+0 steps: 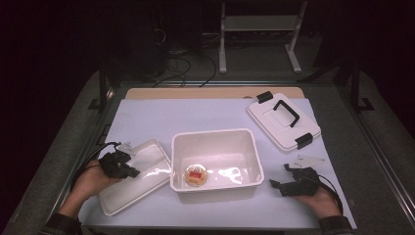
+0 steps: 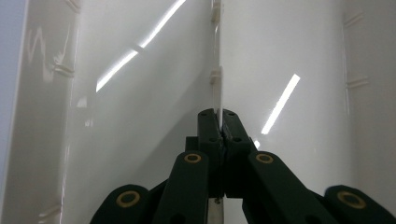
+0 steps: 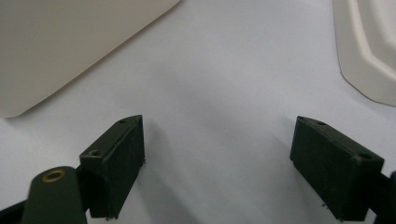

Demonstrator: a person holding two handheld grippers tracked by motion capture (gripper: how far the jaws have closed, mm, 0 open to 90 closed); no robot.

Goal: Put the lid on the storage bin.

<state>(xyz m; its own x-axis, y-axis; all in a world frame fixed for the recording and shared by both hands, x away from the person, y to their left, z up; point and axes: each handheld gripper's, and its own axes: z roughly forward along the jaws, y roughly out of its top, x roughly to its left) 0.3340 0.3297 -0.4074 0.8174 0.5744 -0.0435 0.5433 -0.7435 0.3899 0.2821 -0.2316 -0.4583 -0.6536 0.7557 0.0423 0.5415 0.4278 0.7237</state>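
Two grippers are held low over a table covered by a pale blue sheet (image 1: 205, 115), one at each side of a white tub. At the left, the left gripper (image 1: 128, 169) is seen in the high view at the near left edge of a clear plastic lid (image 1: 134, 176), which lies flat on the sheet just left of the tub, its right edge touching or nearly touching the tub's wall. In the left gripper view the jaws are closed together on a thin upright rim (image 2: 217, 70) of that lid, with glossy white plastic to both sides.

At the centre, the white tub (image 1: 215, 188) stands open, and a small round clear container with something red inside (image 1: 195, 175) rests on its floor near the front left corner.

Farther right and toward the back, a white lid with a black handle and black clips (image 1: 283, 120) lies flat on the sheet, well apart from the tub. At the near right, the right gripper (image 1: 281, 177) is held just beside the tub's right wall; in the right gripper view (image 3: 217, 172) its jaws stand wide apart over bare sheet, gripping nothing.
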